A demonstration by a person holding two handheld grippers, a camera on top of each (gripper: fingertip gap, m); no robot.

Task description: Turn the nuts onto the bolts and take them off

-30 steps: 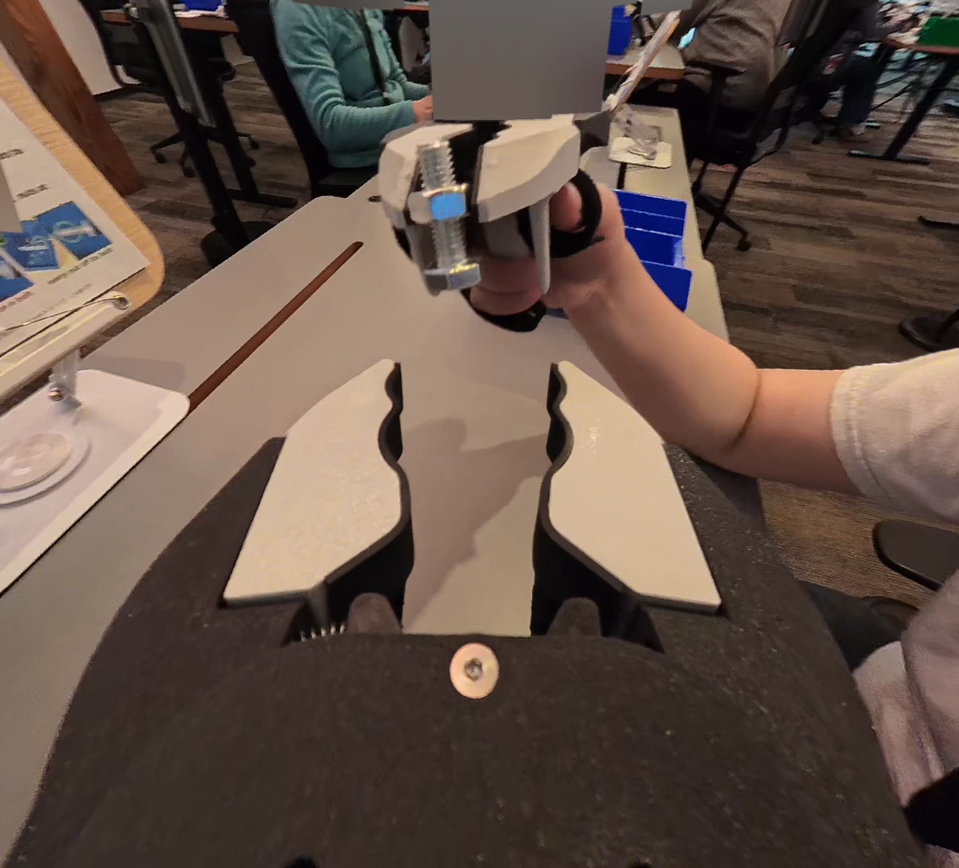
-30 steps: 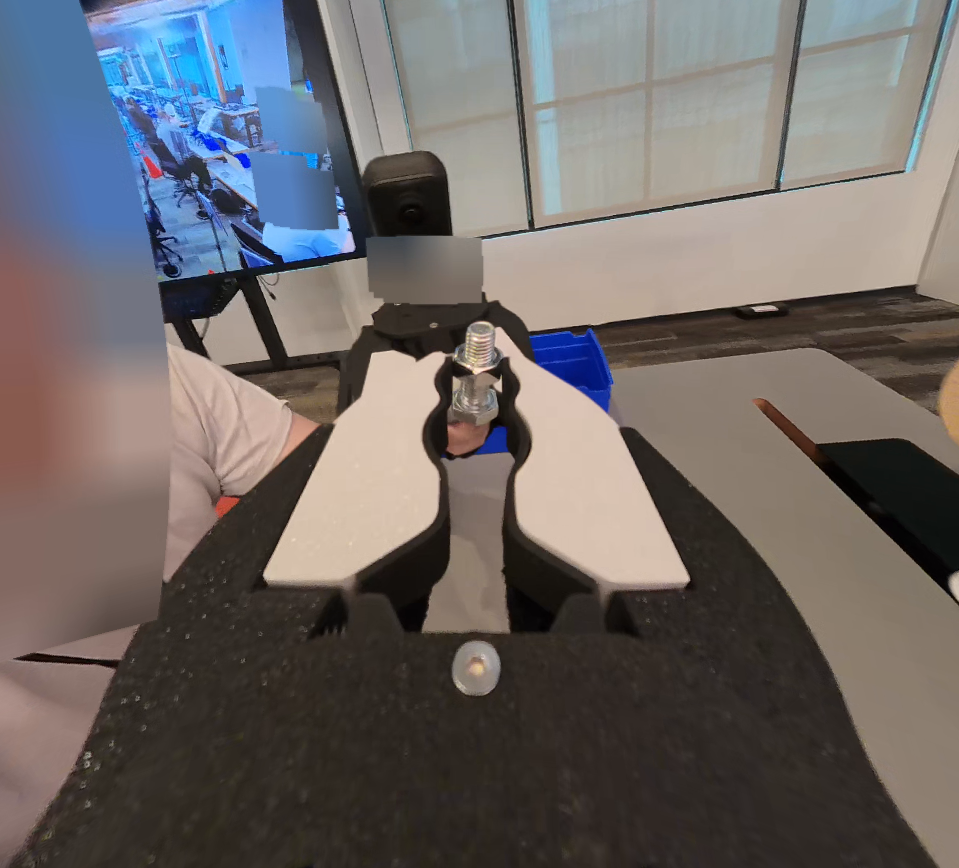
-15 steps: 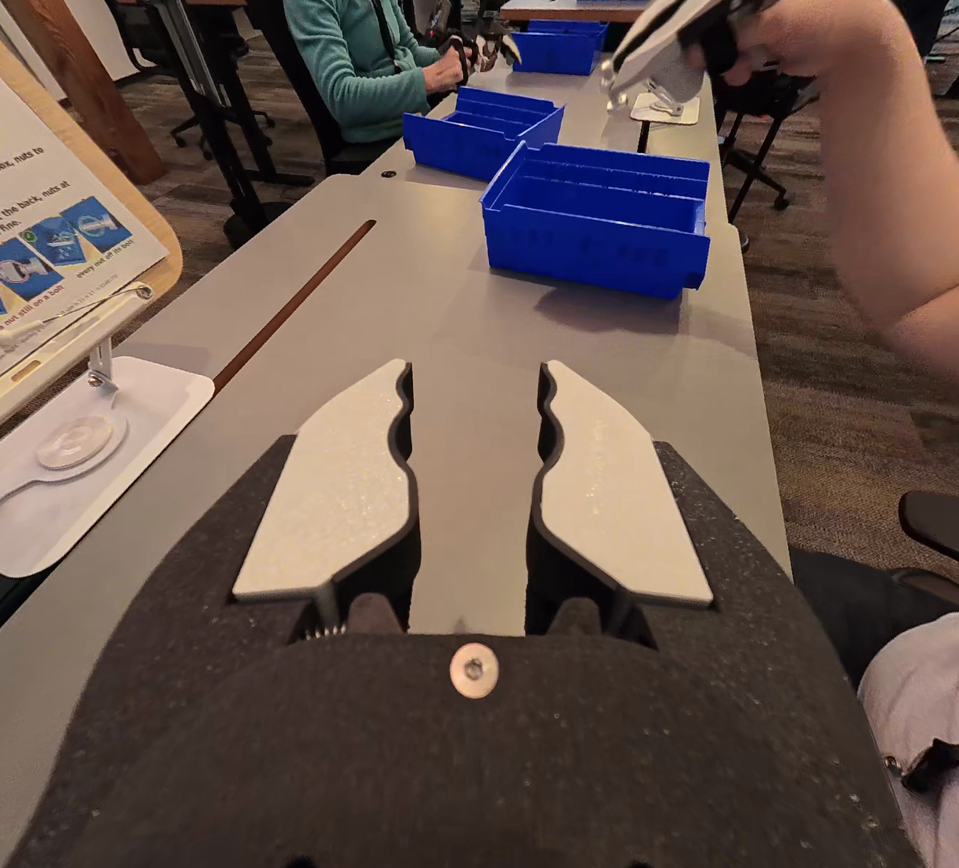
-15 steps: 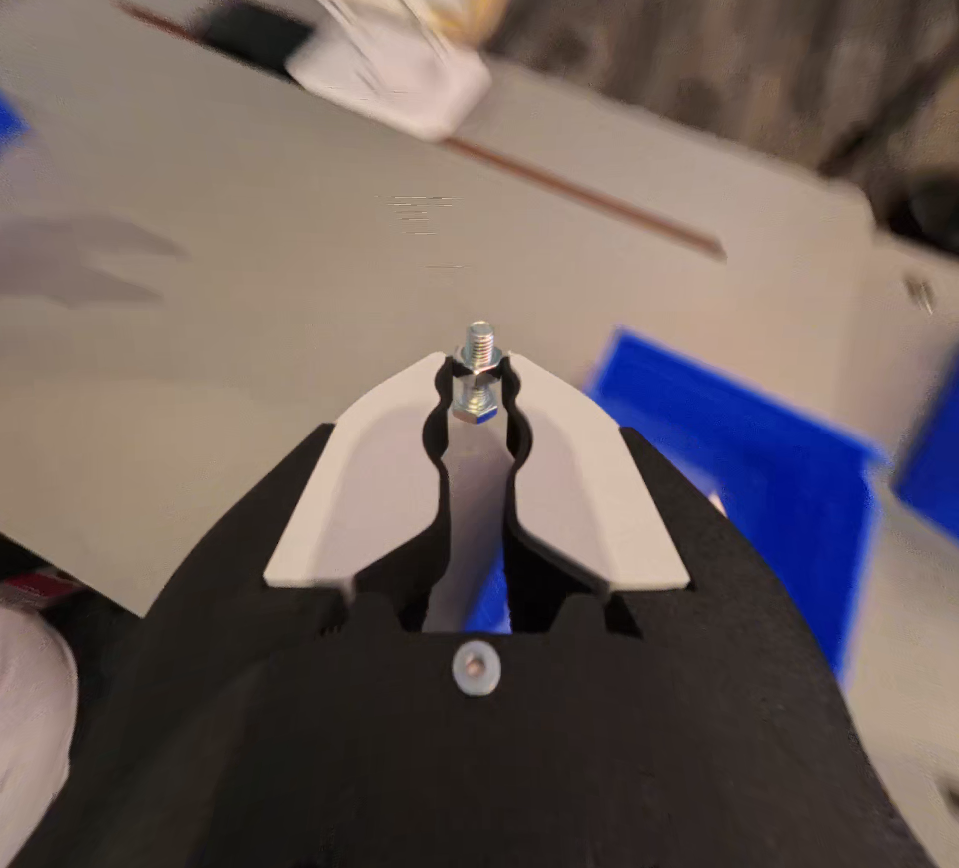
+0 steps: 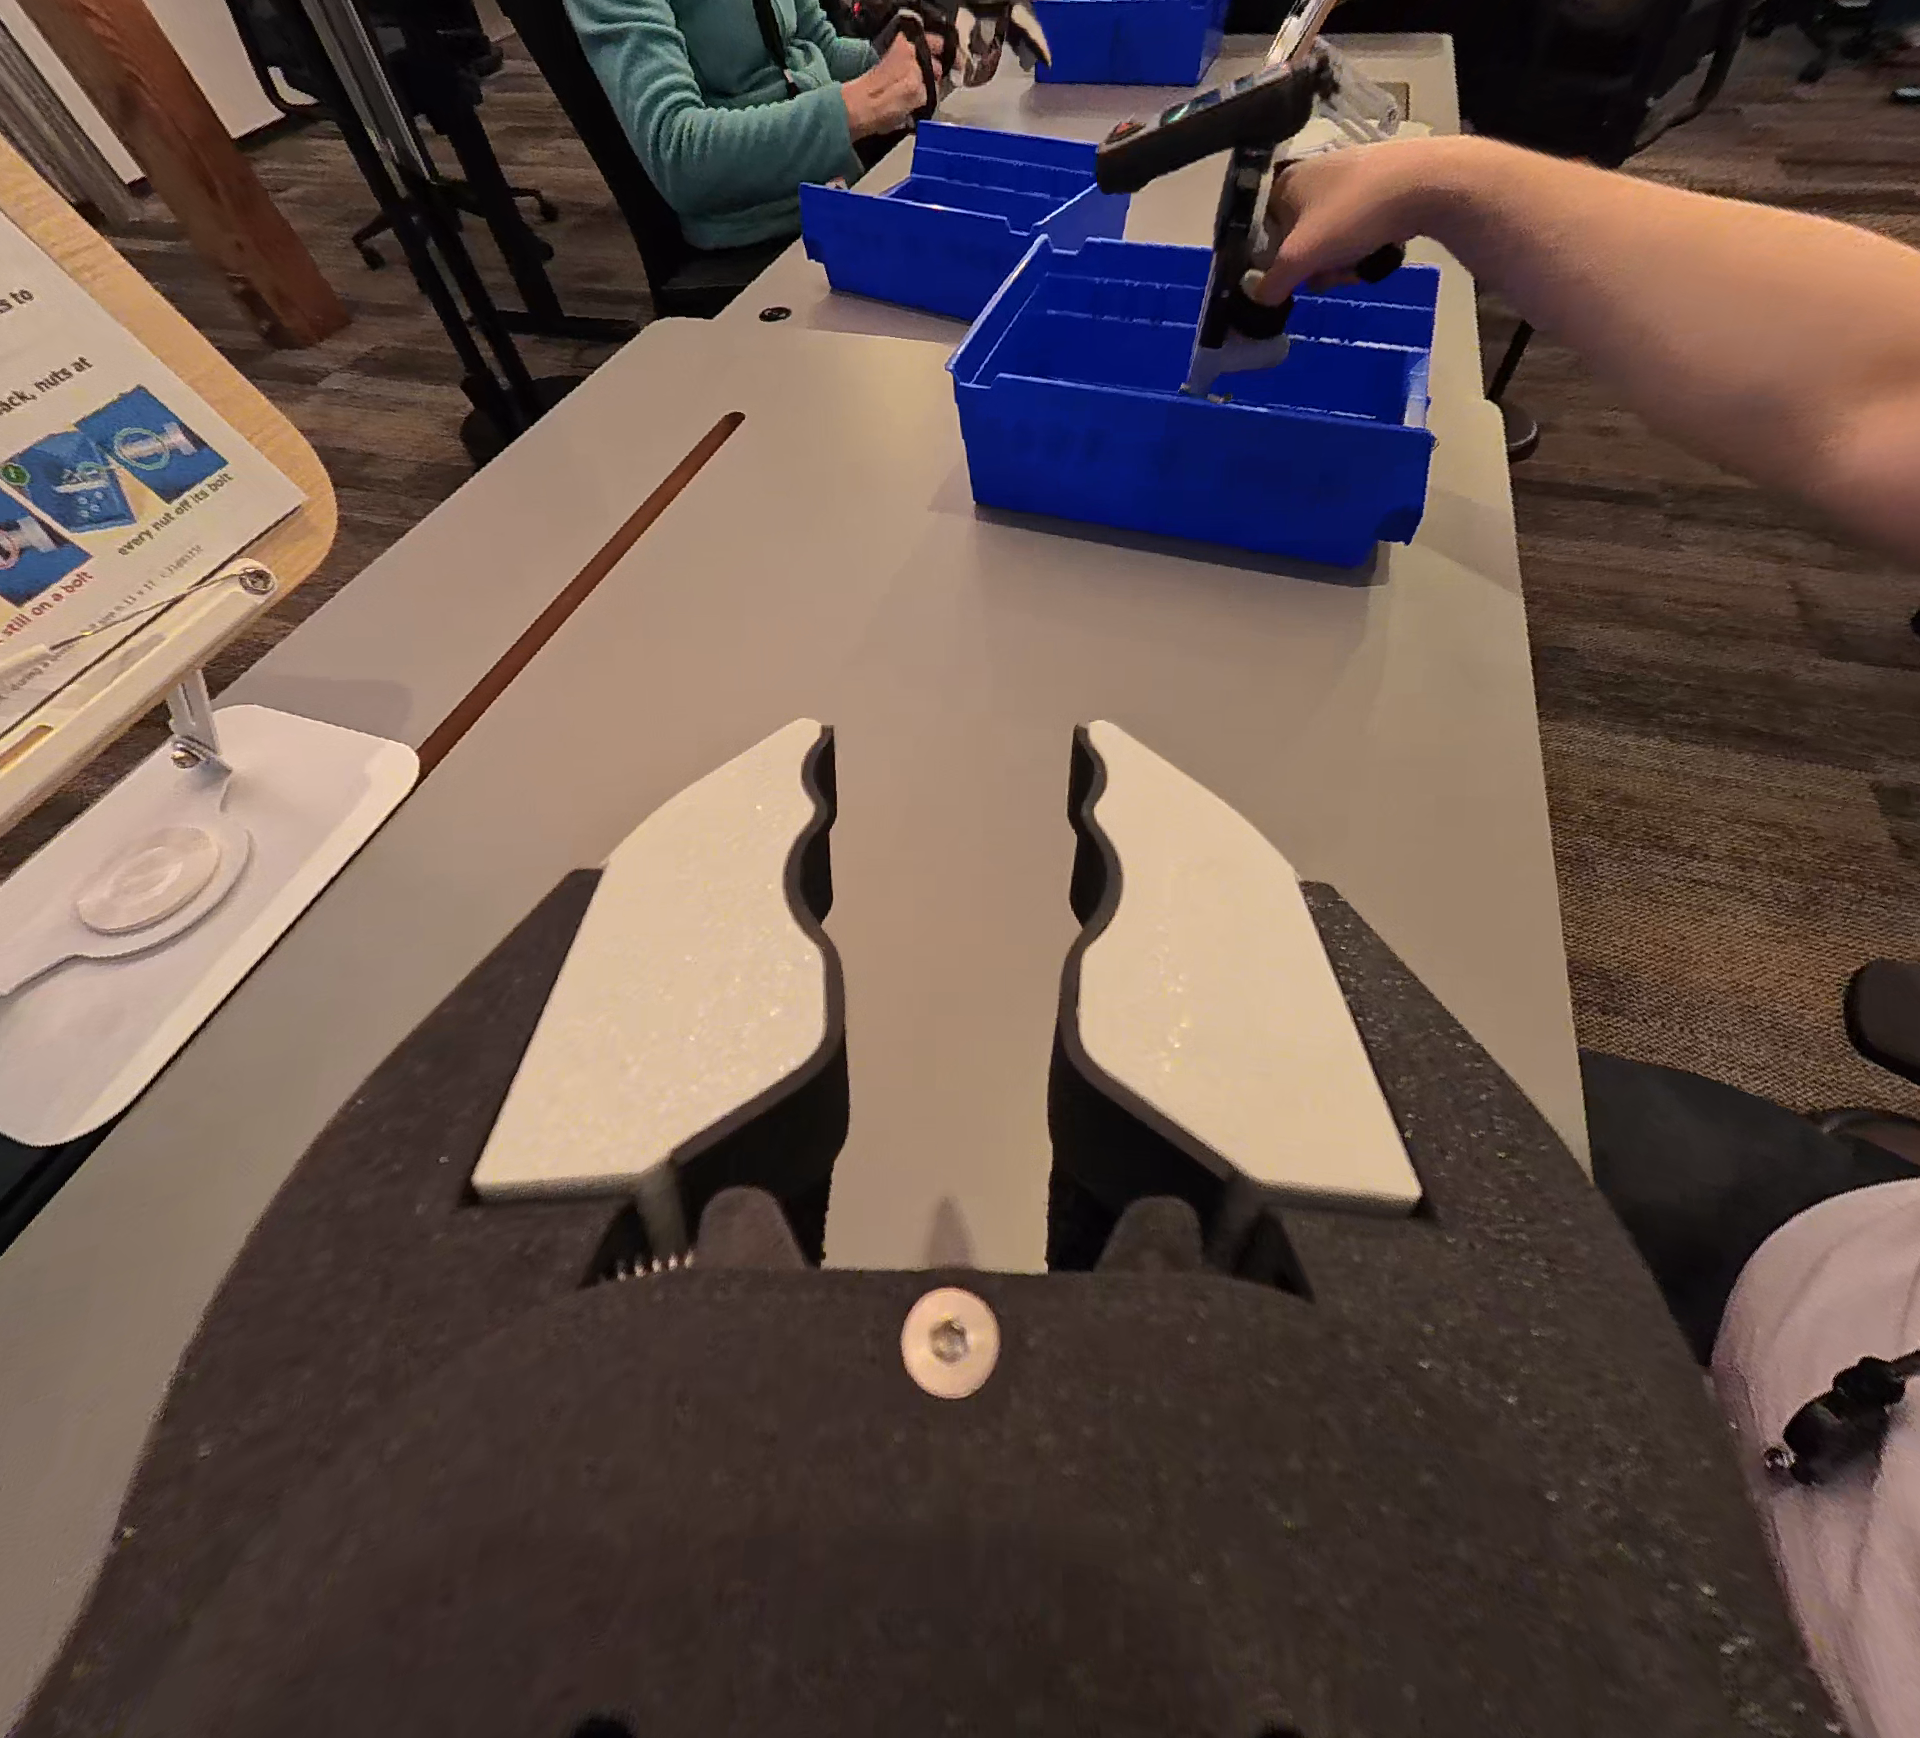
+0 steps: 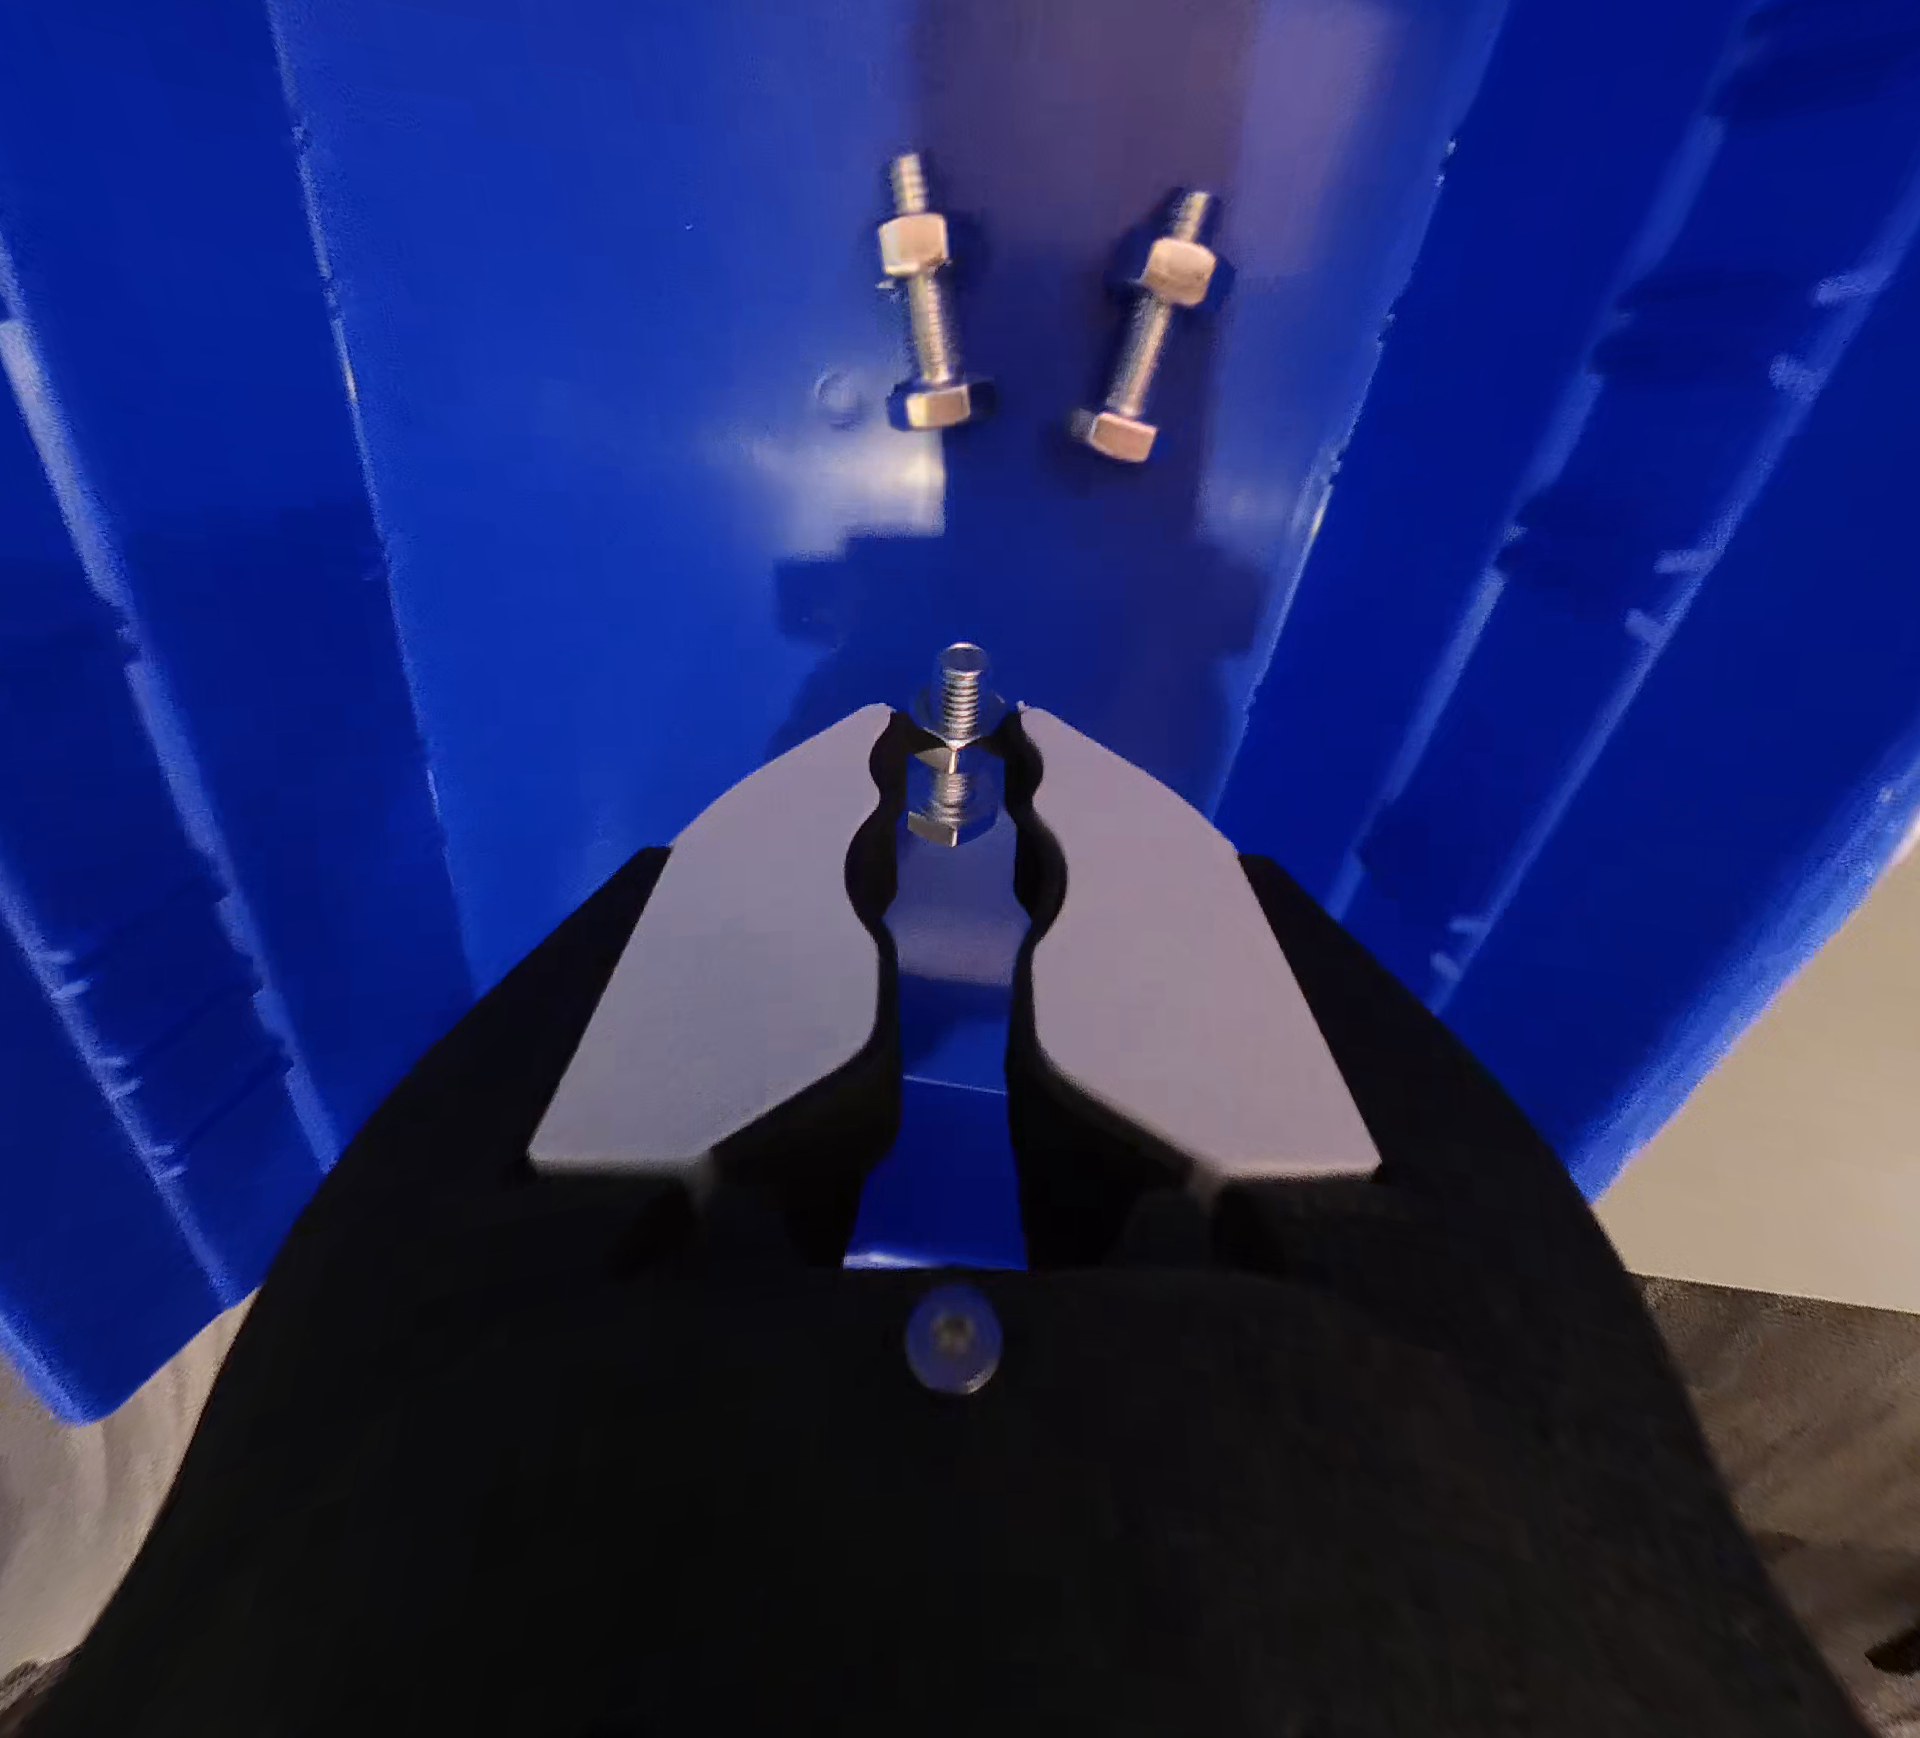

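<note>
A bolt [image 6: 948, 758] with its nut is being pinched in the right tongs [image 6: 951, 732] over the blue bin [image 6: 623, 338], seemingly for setting beside two assembled bolts [image 6: 930, 306]; the left tongs [image 5: 951, 815] are being held spread above the bench [image 5: 883, 608].

Black gripper [image 5: 951, 841], pale grey fingers [image 5: 686, 971], white sleeve [image 5: 1829, 1356]

A short silver threaded bolt with a hex head [image 6: 952, 779] carries a silver hex nut [image 6: 954, 732] near its tip, held above the blue bin floor. Two longer silver bolts, left [image 6: 928, 306] and right [image 6: 1146, 327], lie side by side on that floor, each with a nut threaded near its far end.
</note>
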